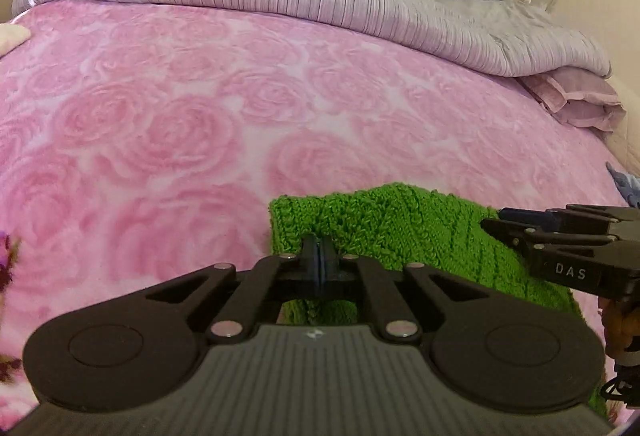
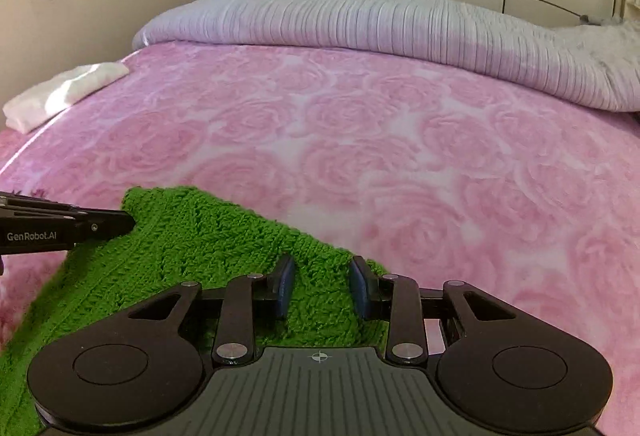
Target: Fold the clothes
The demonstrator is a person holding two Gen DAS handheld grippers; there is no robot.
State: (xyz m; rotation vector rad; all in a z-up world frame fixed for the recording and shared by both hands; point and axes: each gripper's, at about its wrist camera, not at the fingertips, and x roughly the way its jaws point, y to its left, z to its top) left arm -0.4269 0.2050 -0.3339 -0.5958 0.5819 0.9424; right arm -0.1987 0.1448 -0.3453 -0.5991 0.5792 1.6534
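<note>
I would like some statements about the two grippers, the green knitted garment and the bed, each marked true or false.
1. The left gripper is shut on the edge of the green knitted garment. True.
2. The right gripper is shut. False: its fingers stand apart, with the garment between them.
3. The garment lies on a pink rose-patterned blanket. True.
4. A folded white cloth lies on top of the green garment. False: it lies apart, near the far left edge of the bed.
5. A lilac striped quilt is bunched along the far side of the bed. True.
</note>
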